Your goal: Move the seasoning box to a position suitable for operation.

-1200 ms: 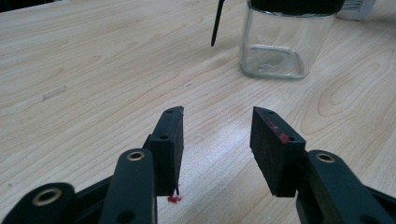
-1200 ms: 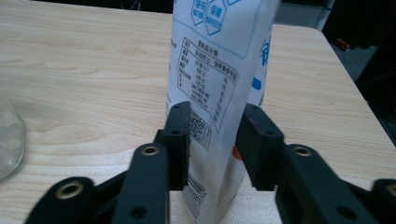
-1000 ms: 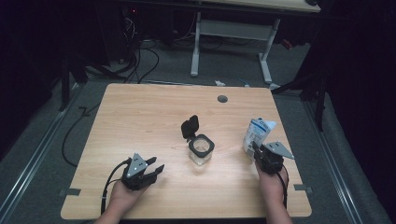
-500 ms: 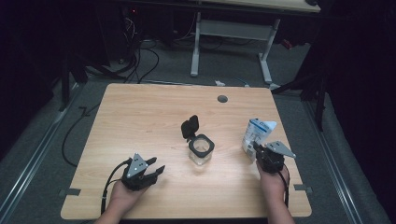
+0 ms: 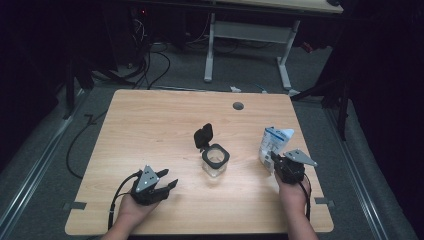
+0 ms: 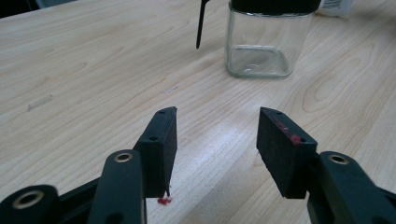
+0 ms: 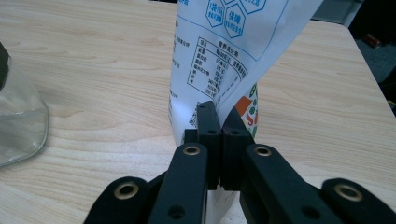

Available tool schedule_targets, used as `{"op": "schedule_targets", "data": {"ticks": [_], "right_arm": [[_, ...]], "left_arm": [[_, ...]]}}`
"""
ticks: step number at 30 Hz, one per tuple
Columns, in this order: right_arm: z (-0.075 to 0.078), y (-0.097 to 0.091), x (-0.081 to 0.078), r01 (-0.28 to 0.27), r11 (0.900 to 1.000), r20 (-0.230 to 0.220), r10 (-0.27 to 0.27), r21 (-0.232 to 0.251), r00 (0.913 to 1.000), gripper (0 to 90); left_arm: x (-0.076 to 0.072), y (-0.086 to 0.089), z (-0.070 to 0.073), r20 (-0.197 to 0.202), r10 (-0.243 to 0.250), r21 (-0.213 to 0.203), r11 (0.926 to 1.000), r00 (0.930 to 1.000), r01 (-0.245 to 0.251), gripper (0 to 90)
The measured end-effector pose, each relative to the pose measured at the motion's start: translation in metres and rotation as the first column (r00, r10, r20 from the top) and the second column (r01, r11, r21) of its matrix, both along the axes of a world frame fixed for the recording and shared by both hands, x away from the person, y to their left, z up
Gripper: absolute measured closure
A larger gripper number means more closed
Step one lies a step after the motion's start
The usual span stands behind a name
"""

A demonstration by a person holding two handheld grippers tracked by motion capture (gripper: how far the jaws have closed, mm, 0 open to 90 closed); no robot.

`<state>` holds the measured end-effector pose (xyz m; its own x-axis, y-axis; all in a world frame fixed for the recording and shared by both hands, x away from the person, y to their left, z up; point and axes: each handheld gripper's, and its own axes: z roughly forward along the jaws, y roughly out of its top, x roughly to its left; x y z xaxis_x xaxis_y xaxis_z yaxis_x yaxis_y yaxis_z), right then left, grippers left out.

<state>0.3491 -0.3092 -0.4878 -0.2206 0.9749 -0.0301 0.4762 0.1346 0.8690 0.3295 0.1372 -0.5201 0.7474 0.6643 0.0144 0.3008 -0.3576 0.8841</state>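
Standing on the wooden table [image 5: 150,125] at this moment, item by item:

Right gripper [image 5: 276,161]: jaws clenched flat on the near seam of a white printed pouch [image 7: 224,60]. In the right gripper view the pads meet with only the film between them, and the pouch rises upright directly beyond the fingertips, its base on the table. The jaws have just been closing onto that edge. Grasp judged complete; lift not yet begun.

Left gripper [image 6: 217,140]: jaws released and parted, nothing between them, only bare wood showing in the gap. They have just been opening wider. The gripper rests low near the table's front edge.

Glass jar [image 6: 261,44]: clear, square-sided, apparently empty, standing ahead of the left fingertips and slightly to their right, well apart from them. In the high view it sits between the two grippers, off to the side of the right fingertips.

Black hinged lid [image 5: 203,136]: tipped up and open at the jar's far side; mouth exposed.

Progress, as a judgement: jar opened, pouch secured. Left to do, probably: steadying the jar with the free gripper, carrying the pouch over and tipping its contents in. Whether the pouch top is already opened cannot be told.
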Motion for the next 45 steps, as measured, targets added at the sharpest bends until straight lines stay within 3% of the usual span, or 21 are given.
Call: {"op": "schedule_targets", "data": {"ticks": [16, 23, 33, 45], "right_arm": [[0.011, 0.004, 0.004, -0.044, 0.999, -0.059, 0.044, 0.004, 0.9973, 89.8], [0.021, 0.005, 0.005, -0.089, 0.9957, -0.099, 0.086, -0.026, 0.9914, 89.9], [0.038, 0.004, 0.003, -0.148, 0.9889, -0.166, 0.143, -0.016, 0.9757, 90.0], [0.049, 0.009, -0.004, -0.215, 0.9751, -0.271, 0.193, -0.054, 0.9431, 89.9]], "left_arm": [[-0.001, -0.001, -0.001, 0.004, -0.005, -0.001, 1.0, 1.0, 0.005, 46.2], [-0.001, -0.001, -0.001, 0.006, -0.01, -0.008, 0.9999, 0.9999, 0.011, 45.9], [-0.001, -0.002, -0.001, 0.005, -0.017, -0.01, 0.9998, 0.9998, 0.017, 45.6], [-0.002, -0.003, 0.0, 0.007, -0.03, -0.018, 0.9994, 0.9995, 0.03, 45.3]]}}
